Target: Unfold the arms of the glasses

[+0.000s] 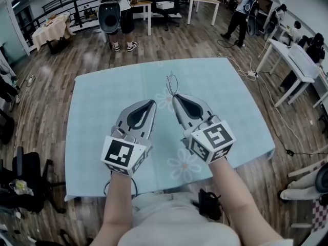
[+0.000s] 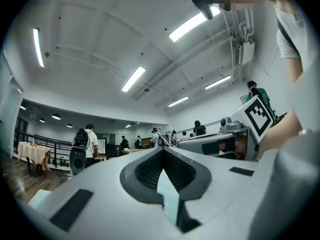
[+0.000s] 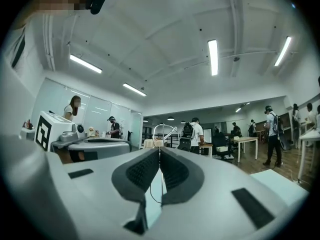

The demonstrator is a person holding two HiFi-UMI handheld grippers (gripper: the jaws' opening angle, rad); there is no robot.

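While my right claw pinches the thin-wire glasses above the table | left claw closed, empty, just beside | I judge: open left, catch one arm, swing it out slowly, no bending.

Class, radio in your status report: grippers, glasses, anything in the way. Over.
Left gripper shut, empty. Right gripper shut on glasses, held over tablecloth. Nothing in the way.

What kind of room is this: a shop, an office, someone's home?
Probably a big shared workroom or lab: white work tables on a wood floor, long strip lights overhead, and several people wearing backpacks.
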